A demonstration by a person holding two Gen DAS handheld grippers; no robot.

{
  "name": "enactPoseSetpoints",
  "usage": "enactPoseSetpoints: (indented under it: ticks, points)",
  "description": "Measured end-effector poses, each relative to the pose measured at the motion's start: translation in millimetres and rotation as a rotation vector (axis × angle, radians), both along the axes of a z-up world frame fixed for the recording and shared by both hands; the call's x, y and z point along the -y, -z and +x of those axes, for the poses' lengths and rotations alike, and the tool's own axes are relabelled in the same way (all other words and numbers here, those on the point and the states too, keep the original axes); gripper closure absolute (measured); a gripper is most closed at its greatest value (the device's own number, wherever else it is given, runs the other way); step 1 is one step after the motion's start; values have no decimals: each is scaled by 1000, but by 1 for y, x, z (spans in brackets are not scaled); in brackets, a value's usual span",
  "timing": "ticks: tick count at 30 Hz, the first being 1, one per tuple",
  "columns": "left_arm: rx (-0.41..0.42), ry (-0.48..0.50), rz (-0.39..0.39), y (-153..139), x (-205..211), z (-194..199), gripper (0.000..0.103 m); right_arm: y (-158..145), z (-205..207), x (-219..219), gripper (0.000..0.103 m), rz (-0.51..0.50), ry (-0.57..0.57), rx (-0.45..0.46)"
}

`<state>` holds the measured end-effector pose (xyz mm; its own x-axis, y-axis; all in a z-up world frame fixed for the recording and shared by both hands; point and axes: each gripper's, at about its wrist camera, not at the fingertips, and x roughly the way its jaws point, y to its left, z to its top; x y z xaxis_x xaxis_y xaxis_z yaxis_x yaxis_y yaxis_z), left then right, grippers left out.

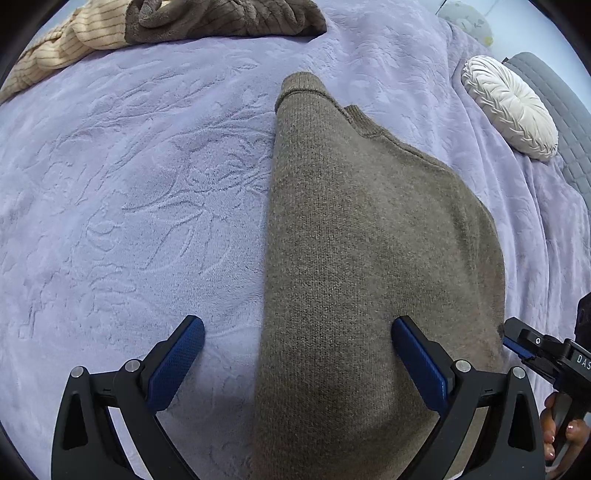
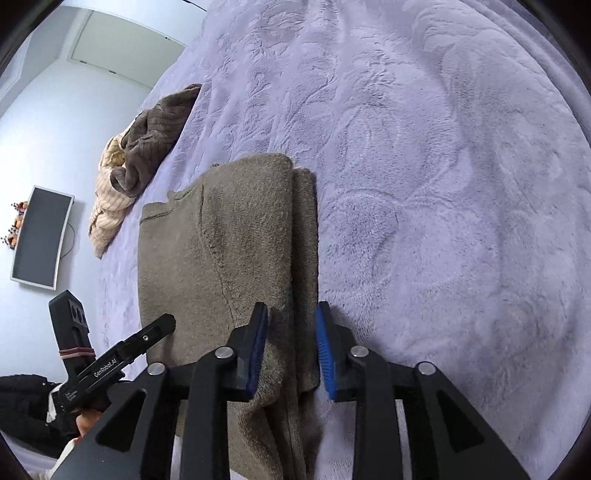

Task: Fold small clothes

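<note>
A grey-brown knit sweater [image 1: 369, 240] lies folded lengthwise on the lilac bedspread [image 1: 129, 203], collar end far from me. My left gripper [image 1: 297, 341] is open over the sweater's near left edge, one pad on the bedspread, one over the knit. My right gripper [image 2: 291, 343] is narrowed around the sweater's [image 2: 229, 251] folded right edge, with knit fabric between the blue pads. The right gripper also shows at the right edge of the left wrist view [image 1: 524, 350], at the sweater's side. The left gripper shows at the left of the right wrist view [image 2: 122, 354].
A crumpled heap of a dark brown and a cream striped garment [image 1: 166, 22] lies at the far edge of the bed. A round white pleated cushion [image 1: 513, 107] sits at the right by a grey headboard [image 1: 565, 122]. A monitor [image 2: 38, 236] hangs on the wall.
</note>
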<state>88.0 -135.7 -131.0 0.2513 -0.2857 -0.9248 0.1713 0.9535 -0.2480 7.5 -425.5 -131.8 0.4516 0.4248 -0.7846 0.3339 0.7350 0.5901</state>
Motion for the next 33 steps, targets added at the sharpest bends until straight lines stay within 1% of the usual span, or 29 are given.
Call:
enactPoseSetpoints:
  ticks: [1, 6, 11, 19, 23, 25, 27, 29, 30, 33]
  points:
    - [-1, -1, -1, 0, 0, 1, 1, 1, 1, 1, 63, 12, 5, -1]
    - [-2, -3, 3, 1, -1, 0, 1, 12, -4, 9, 63, 68, 34, -22]
    - [-6, 2, 8, 2, 2, 3, 1, 20, 3, 8, 56, 102, 31, -30]
    - [-11, 20, 5, 3, 7, 8, 1, 29, 1, 12, 52, 160, 54, -37]
    - [22, 33, -23, -5, 6, 18, 1, 31, 0, 13, 50, 179, 56, -37]
    - [6, 17, -59, -4, 1, 26, 1, 29, 2, 13, 50, 176, 43, -29]
    - [-28, -7, -110, 1, -4, 32, 1, 28, 5, 13, 50, 169, 31, -21]
    - [-79, 2, -138, 11, -4, 34, 1, 28, 7, 13, 50, 171, 29, -16]
    - [-97, 14, -141, 16, -2, 33, 1, 28, 8, 13, 50, 172, 29, -16]
    - [-73, 39, -125, 18, 5, 28, 1, 30, 11, 13, 48, 179, 24, -14]
